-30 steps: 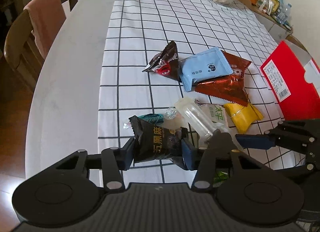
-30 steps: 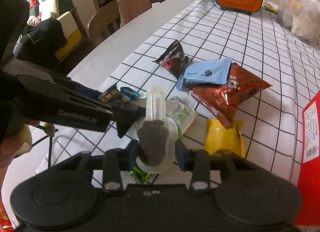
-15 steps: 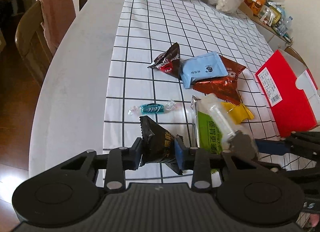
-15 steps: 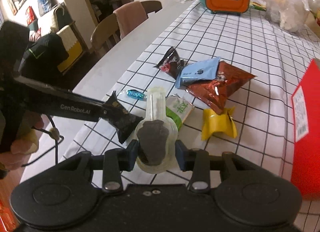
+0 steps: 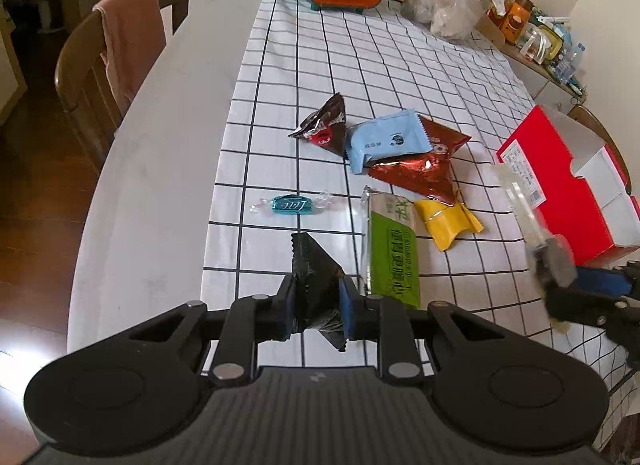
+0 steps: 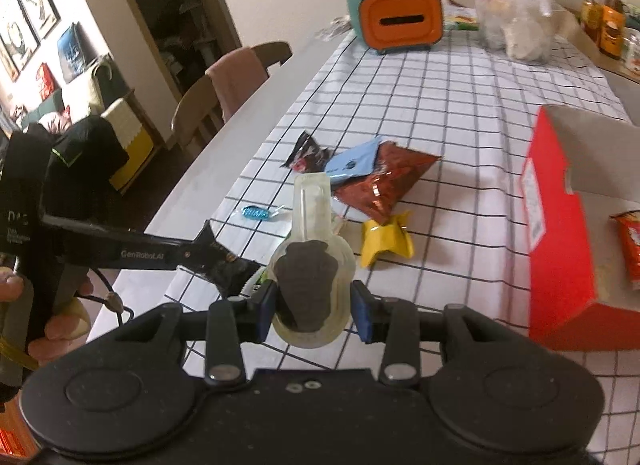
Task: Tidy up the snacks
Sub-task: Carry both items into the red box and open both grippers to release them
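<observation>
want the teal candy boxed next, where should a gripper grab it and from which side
Grip the teal candy across its plump middle, not the thin twisted clear ends. It lies flat on the cloth, long axis running left-right in the left wrist view, with bare cloth around it. So come from above, probably with one finger on the near long side and one on the far.

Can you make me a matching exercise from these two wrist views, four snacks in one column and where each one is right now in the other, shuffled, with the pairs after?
Things:
1. black snack packet
2. clear plastic packet with a dark snack inside
3. teal wrapped candy
4. light blue packet

Places:
A. lying alone on the checked tablecloth
B. lying on the shiny red-brown packet
C. between the pads of the left gripper, whose jaws are closing
D. clamped in the right gripper

Pairs: 1-C, 2-D, 3-A, 4-B
</observation>
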`<state>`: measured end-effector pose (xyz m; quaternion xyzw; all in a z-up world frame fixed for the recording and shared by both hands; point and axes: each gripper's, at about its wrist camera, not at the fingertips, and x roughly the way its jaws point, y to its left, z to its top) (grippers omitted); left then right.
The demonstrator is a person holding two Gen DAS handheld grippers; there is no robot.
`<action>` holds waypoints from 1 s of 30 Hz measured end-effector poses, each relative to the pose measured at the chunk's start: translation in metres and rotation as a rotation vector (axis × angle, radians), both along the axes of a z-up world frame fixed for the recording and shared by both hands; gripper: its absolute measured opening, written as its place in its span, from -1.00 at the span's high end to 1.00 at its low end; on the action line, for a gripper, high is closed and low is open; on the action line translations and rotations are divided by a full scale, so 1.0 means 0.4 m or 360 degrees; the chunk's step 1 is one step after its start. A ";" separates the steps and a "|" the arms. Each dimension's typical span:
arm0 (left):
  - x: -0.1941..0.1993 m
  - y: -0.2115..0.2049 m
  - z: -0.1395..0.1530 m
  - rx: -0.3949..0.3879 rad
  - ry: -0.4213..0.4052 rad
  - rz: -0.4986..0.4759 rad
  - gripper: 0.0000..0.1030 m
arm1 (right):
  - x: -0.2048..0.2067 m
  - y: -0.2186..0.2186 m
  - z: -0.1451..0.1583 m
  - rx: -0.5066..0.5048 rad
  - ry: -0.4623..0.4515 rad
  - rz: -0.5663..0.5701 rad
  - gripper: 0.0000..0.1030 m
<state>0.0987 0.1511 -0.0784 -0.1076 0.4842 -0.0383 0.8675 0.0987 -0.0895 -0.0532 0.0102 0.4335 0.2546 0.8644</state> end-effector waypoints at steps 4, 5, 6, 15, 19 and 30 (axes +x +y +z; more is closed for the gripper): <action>-0.018 -0.026 0.038 0.0020 -0.0035 0.0001 0.59 | -0.013 -0.052 0.034 0.0022 -0.0040 -0.0030 0.26; -0.022 -0.035 0.049 0.0029 -0.0046 -0.0001 0.59 | -0.016 -0.066 0.043 0.0027 -0.0054 -0.0037 0.26; -0.026 -0.043 0.058 0.0034 -0.0055 -0.0006 0.60 | -0.018 -0.079 0.050 0.0031 -0.0066 -0.0044 0.27; -0.021 -0.183 0.173 0.0094 -0.0156 -0.0094 0.60 | -0.009 -0.238 0.103 0.0023 -0.0160 -0.0127 0.26; -0.011 -0.277 0.216 0.0122 -0.0205 -0.0148 0.60 | 0.001 -0.318 0.114 0.0009 -0.0186 -0.0167 0.26; 0.057 -0.586 0.282 0.0167 -0.0318 -0.0350 0.60 | 0.042 -0.555 0.118 -0.0011 -0.0198 -0.0317 0.26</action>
